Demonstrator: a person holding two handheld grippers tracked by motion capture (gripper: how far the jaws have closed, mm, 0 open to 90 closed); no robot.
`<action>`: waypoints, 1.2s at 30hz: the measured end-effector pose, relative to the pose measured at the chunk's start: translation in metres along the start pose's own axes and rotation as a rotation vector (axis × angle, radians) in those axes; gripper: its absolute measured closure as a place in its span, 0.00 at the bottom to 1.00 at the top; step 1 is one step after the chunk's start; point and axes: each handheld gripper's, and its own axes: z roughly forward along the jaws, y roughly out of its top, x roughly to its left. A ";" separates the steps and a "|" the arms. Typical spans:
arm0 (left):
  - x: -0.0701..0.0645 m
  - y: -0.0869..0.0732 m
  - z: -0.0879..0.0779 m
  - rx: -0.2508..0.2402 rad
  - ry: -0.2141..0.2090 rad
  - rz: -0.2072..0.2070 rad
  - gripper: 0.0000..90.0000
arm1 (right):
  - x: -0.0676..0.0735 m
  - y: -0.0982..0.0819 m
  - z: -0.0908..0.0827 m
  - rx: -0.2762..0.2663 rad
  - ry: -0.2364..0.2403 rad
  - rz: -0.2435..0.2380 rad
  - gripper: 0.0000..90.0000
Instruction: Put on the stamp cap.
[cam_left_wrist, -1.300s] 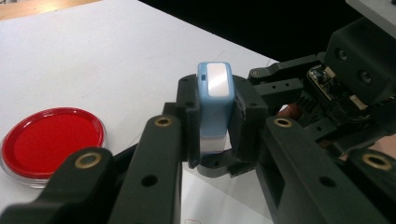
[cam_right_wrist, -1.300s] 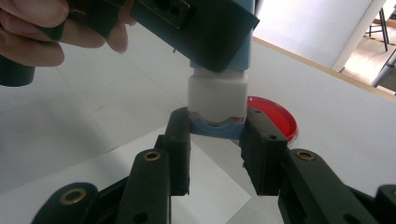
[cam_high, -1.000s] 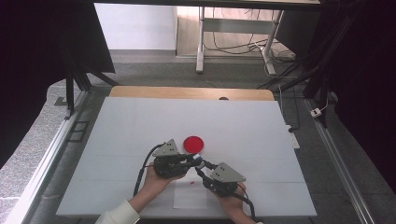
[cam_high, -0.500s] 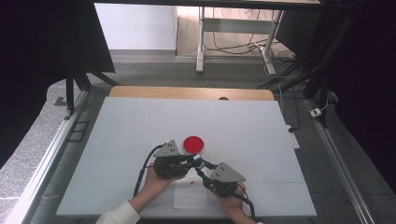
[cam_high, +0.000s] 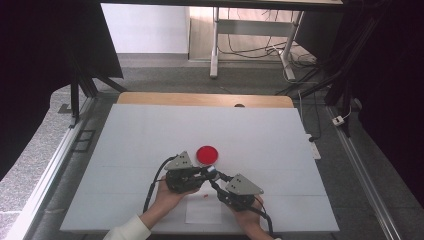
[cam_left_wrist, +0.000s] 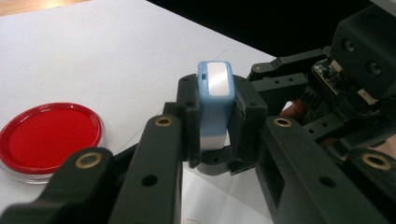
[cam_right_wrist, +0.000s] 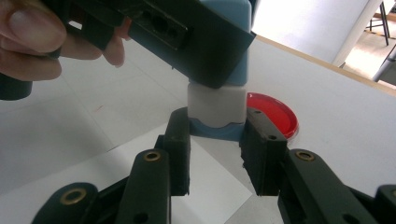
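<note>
Now both grippers pinch blue-white stamp w/ red dish just beside, nothing btwn.

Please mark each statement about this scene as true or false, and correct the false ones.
1. The left gripper grips the blue and white stamp. True.
2. The red ink pad is closed with a lid. False: its red surface lies open.
3. The right gripper has its jaws at the stamp's lower end. True.
4. The stamp lies flat on the white paper sheet. False: the grippers hold it above the table.
5. The ink pad stands on the paper sheet. False: it stands on the table, beyond it.
</note>
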 end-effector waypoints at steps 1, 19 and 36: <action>0.000 0.000 0.000 0.000 0.001 -0.001 0.84 | 0.000 0.000 0.000 0.002 0.000 0.000 0.72; 0.002 0.001 -0.001 0.007 0.011 -0.019 0.84 | -0.002 -0.002 0.004 0.024 0.014 -0.009 0.71; 0.002 0.001 0.000 0.018 0.018 -0.011 0.84 | -0.004 -0.003 0.007 0.039 0.042 -0.006 0.66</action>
